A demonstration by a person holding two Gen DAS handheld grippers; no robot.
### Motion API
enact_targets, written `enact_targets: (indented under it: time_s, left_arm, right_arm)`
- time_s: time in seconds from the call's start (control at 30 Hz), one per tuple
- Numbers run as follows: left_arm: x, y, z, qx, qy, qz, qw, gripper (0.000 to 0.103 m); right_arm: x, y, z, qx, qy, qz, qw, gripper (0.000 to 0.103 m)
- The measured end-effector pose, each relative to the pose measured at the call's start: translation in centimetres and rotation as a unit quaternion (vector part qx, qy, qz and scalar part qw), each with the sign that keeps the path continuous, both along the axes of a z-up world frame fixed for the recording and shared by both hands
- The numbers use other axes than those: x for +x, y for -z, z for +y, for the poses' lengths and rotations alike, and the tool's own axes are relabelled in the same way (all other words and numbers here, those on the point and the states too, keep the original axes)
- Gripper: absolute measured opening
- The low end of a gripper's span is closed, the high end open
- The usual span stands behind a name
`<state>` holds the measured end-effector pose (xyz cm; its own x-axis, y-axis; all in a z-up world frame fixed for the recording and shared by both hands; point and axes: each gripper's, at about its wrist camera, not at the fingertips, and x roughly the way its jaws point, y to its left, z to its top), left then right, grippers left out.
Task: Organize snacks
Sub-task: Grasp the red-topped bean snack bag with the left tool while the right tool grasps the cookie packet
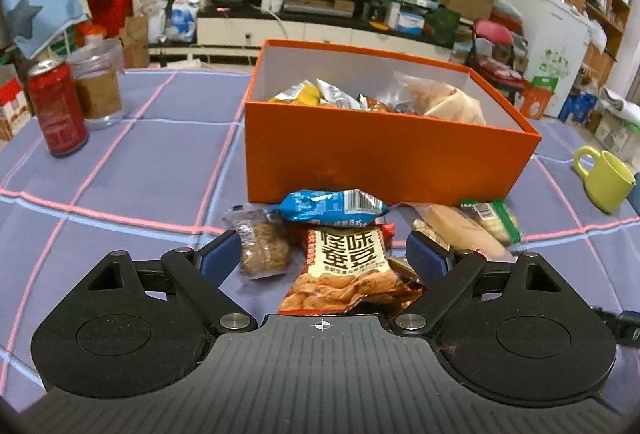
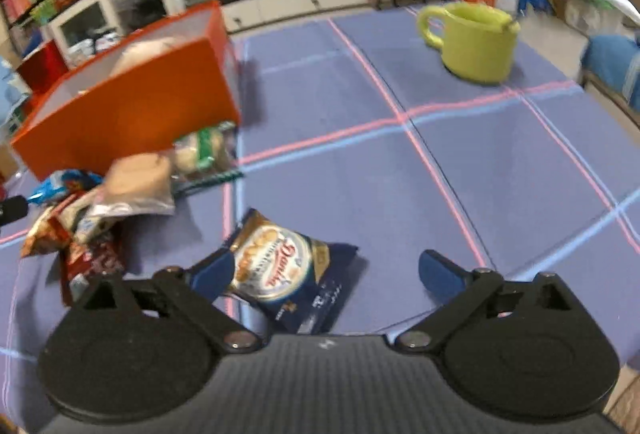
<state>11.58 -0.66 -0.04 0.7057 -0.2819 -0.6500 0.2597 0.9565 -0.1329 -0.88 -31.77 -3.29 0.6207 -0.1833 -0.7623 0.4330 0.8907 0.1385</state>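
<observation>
An orange box [image 1: 384, 153] with several snack packets inside stands on the blue checked tablecloth; it also shows in the right wrist view [image 2: 132, 117]. In front of it lies a pile of snacks: a blue packet [image 1: 332, 207], a red bean packet [image 1: 344, 266], a brown cookie in clear wrap [image 1: 262, 250], a beige bread pack [image 1: 460, 230] and a green-striped pack [image 1: 494, 220]. My left gripper [image 1: 324, 254] is open, its jaws either side of the red bean packet. My right gripper [image 2: 326, 270] is open over a dark blue cookie packet [image 2: 288, 274] lying near its left finger.
A red can [image 1: 58, 109] and a clear jar [image 1: 98, 83] stand at the table's left. A yellow-green mug [image 1: 606, 179] sits at the right, also in the right wrist view [image 2: 476, 41]. A cluttered living room lies beyond the table.
</observation>
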Motion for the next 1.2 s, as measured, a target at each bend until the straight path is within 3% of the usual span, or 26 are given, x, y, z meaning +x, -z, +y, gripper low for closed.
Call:
enact_targets:
  time_s: [0.03,0.1,0.2,0.37,0.57,0.7,0.97,1.03,1.07,1.1,1.13,1.2]
  left_arm:
    - [0.1,0.1,0.1,0.0,0.004,0.004,1.0,0.076]
    - [0.4,0.3,0.0,0.003,0.014,0.009,0.9999,0.076]
    - [0.4,0.6,-0.2,0.012,0.025,0.011,0.9996,0.076]
    - [0.7,0.8,-0.4,0.007,0.043,0.014,0.999,0.076]
    - [2.2,1.7,-1.9,0.012,0.039,0.03,0.9987,0.071]
    - [3.4,2.8,-2.6,0.013,0.038,0.05,0.9979,0.049]
    - [4.0,4.0,-3.0,0.026,0.04,0.061,0.997,0.037]
    - [4.0,4.2,-3.1,0.031,0.04,0.067,0.9964,0.029]
    - [3.9,4.3,-3.0,0.031,0.041,0.069,0.9963,0.028]
    - [3.8,4.3,-2.9,0.032,0.041,0.068,0.9963,0.024]
    - [3.7,4.1,-2.8,0.034,0.039,0.067,0.9964,0.023]
    - [3.1,3.4,-2.5,0.033,0.044,0.058,0.9968,0.022]
  right_arm:
    - [0.2,0.0,0.2,-0.001,-0.014,0.0,1.0,0.099]
    - [1.0,-0.6,1.0,-0.035,-0.105,-0.008,0.994,0.099]
    - [1.9,-0.9,0.6,-0.049,-0.245,-0.01,0.968,0.098]
    - [3.0,1.1,0.3,-0.052,-0.32,0.023,0.946,0.09]
    - [2.3,2.0,0.7,-0.06,-0.321,0.016,0.945,0.095]
    - [2.1,2.0,0.6,-0.058,-0.313,0.011,0.948,0.096]
    - [2.2,2.1,0.8,-0.057,-0.301,0.013,0.952,0.096]
    - [2.2,2.0,1.0,-0.057,-0.295,0.021,0.954,0.094]
    - [2.2,1.9,1.1,-0.056,-0.292,0.024,0.955,0.089]
    - [2.1,1.7,1.3,-0.056,-0.29,0.023,0.955,0.071]
    - [1.9,1.4,1.4,-0.061,-0.287,0.021,0.956,0.06]
    - [1.7,0.9,1.5,-0.051,-0.267,0.024,0.962,0.05]
